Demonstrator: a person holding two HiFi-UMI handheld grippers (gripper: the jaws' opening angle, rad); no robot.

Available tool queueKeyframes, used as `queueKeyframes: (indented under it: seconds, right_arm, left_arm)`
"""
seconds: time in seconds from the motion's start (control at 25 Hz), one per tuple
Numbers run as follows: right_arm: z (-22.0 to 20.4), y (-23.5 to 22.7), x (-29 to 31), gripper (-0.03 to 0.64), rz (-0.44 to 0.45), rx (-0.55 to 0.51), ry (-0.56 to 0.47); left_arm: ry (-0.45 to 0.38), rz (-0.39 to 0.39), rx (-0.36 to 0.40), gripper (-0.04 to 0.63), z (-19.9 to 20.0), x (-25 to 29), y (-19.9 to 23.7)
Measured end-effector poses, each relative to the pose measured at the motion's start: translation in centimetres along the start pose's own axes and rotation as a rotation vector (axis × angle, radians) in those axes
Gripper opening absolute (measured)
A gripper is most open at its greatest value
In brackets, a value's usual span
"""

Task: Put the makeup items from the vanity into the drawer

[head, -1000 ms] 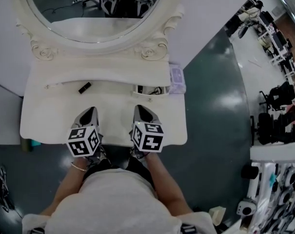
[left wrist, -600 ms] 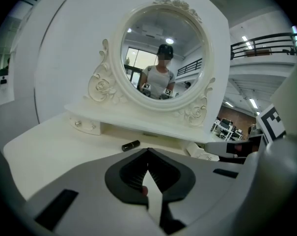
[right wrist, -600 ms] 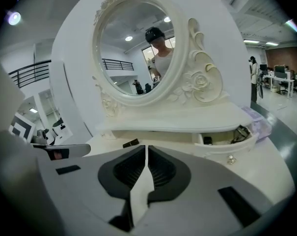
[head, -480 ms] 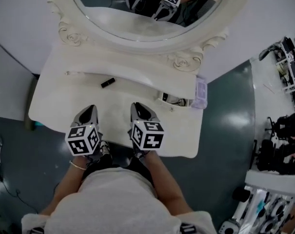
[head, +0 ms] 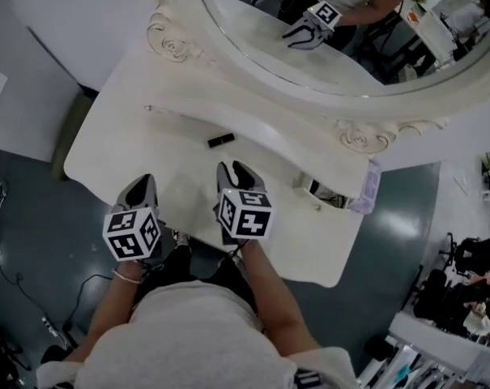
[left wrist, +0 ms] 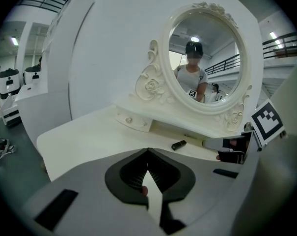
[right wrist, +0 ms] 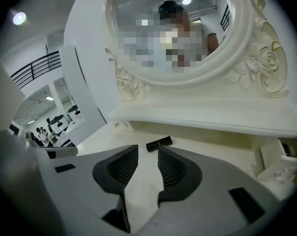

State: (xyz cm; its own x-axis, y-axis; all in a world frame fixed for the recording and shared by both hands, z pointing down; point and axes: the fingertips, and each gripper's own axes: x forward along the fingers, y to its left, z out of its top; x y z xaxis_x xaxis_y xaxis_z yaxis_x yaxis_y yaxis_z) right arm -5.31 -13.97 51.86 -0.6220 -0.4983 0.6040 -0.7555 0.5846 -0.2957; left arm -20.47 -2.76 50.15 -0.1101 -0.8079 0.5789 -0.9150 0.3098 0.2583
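A small black makeup tube [head: 221,140] lies on the white vanity top [head: 115,148], below the mirror shelf. My right gripper [head: 237,171] hovers just short of the tube [right wrist: 159,143]. Its jaws have just been opening and now stand open with nothing between them. My left gripper [head: 142,191] hangs over the tabletop to the left of the tube [left wrist: 178,144], its jaws shut and empty. A small drawer [head: 335,194] stands open at the right under the shelf, with a few items inside. The same drawer [right wrist: 282,162] shows at the right edge of the right gripper view.
A large oval mirror [head: 334,31] in a carved white frame rises behind the shelf. A lilac box [head: 366,190] sits at the shelf's right end. A shut drawer [left wrist: 132,122] hangs under the shelf's left end. Dark floor surrounds the vanity's front edge.
Both grippers have moved across the vanity top towards the black tube, and the right one now sits close to it. The head view has swung, so the vanity looks tilted.
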Motion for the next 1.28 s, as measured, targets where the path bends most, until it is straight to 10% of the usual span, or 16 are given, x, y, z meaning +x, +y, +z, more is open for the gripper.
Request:
queueKeyframes:
  seconds: [0.56,1.28]
  right_arm:
    - [-0.1,-1.1,7.9,0.27,-0.094,-0.084,0.087]
    - [-1.1,-2.0,10.9,0.318,-0.074,-0.361,0.225]
  left_arm:
    - [0.062,0.02,-0.037,0.003,0.6,4.1,6.7]
    - [0.115,0.046,-0.126,0.003,-2.2,6.4,6.9]
